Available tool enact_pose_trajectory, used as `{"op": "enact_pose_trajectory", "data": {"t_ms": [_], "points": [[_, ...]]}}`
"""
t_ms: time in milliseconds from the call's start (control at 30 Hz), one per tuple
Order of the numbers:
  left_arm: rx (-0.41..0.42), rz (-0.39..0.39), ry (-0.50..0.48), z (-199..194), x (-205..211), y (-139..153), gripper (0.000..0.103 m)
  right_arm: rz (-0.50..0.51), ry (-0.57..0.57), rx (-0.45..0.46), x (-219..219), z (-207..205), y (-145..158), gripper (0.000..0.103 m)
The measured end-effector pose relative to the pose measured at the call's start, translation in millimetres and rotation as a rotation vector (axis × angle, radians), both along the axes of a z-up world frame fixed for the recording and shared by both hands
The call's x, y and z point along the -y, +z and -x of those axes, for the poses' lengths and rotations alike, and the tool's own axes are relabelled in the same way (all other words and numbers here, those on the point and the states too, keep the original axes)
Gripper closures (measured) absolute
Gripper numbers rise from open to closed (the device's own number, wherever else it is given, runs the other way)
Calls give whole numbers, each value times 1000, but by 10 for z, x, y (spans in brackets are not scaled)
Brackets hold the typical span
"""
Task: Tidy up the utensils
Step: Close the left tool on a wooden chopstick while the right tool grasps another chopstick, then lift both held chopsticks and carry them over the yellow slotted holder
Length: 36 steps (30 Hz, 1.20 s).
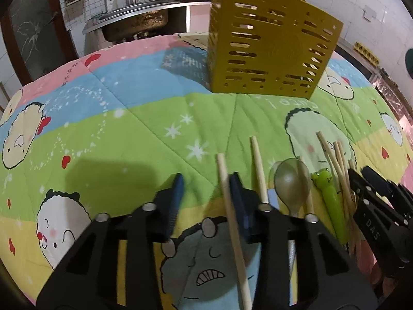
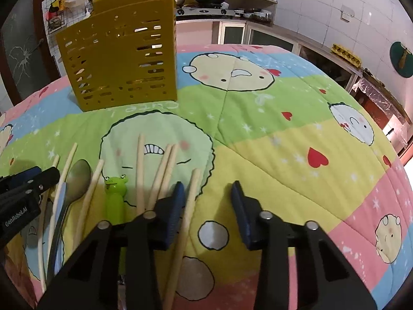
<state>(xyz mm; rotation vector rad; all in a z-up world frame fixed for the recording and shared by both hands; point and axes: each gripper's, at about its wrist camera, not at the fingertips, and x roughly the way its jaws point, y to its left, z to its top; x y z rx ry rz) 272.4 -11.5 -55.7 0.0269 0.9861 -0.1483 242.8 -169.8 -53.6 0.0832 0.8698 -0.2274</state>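
A yellow slotted utensil holder stands upright at the far side of the cartoon quilt; it also shows in the right wrist view. Several wooden chopsticks, a metal spoon and a green frog-topped utensil lie in a row near the front. My left gripper is open, with one chopstick lying just inside its right finger. My right gripper is open, with a chopstick beside its left finger. The spoon and frog utensil lie between the two grippers.
The quilt covers the whole table. A kitchen counter with sink, stove and pots stands behind. In the left wrist view the right gripper shows at the right edge; in the right wrist view the left gripper shows at the left edge.
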Motion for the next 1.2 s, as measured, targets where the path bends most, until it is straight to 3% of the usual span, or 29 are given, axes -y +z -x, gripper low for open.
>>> {"op": "enact_pose_trajectory", "data": {"t_ms": [200,567,967,1200], "points": [[-11,-15,-6,-14,63,-8,85,4,6,-1,-56,-29,11,89],[-49,38,22,-133,3,-15,93,-16,36,-14,-9,-135,4,93],[-12,42,58,-153,29,15,99,-96,92,0,167,-180,134,97],[65,82,77,-87,-22,282,99,-153,98,54,391,-138,330,97]]}}
